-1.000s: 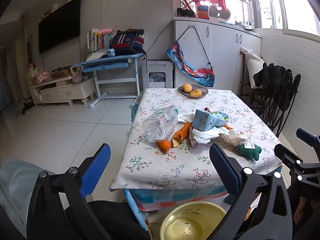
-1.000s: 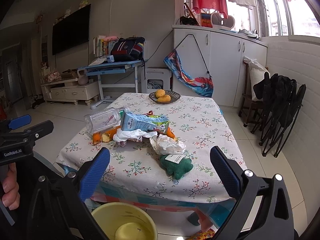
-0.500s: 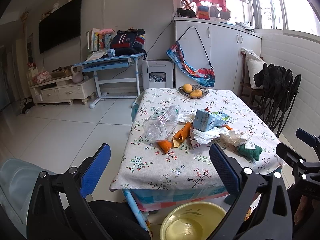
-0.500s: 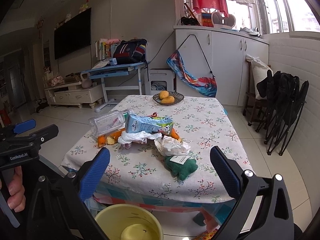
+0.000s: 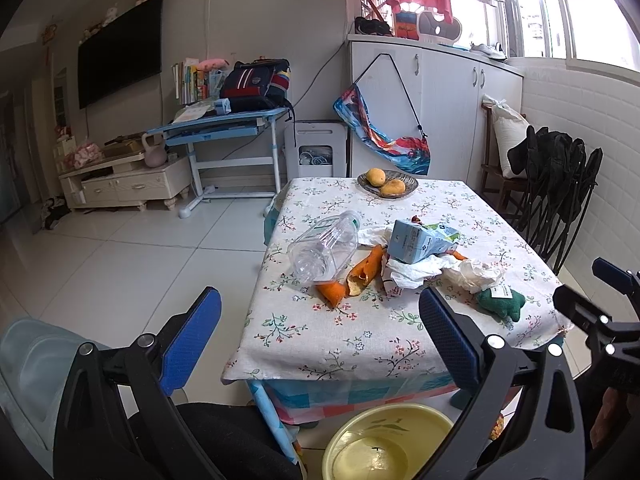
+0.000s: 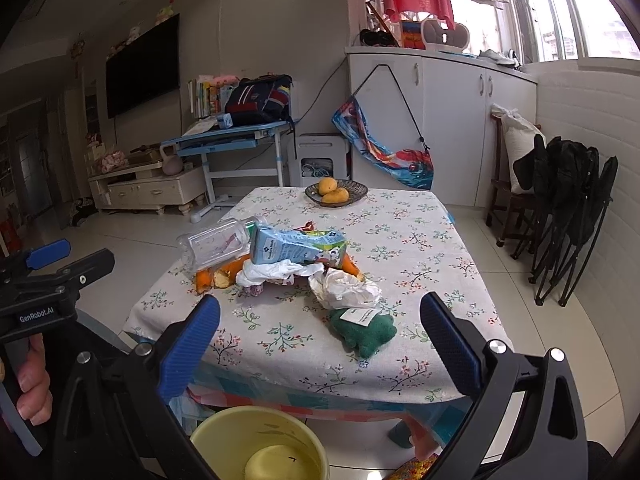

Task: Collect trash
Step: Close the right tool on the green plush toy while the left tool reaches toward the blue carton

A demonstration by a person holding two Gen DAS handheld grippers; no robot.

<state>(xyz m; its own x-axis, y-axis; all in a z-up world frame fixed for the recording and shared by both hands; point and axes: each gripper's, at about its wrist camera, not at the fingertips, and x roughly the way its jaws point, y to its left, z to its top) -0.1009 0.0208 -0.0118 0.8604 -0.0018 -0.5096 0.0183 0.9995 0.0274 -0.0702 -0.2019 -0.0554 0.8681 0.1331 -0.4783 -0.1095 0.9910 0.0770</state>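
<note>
With both the left gripper [image 5: 316,332] and right gripper [image 6: 318,338] spread wide and empty, the trash heap ahead of their jaws risks toppling: grabbing the blue milk carton [image 6: 294,246] could roll the clear plastic bottle [image 5: 324,246] off the floral-clothed table [image 5: 320,344].

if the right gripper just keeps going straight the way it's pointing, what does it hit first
Probably the crumpled white tissue in the trash pile, or the green plush toy just below its line. The right gripper is open and short of the table; depth is uncertain.
</note>
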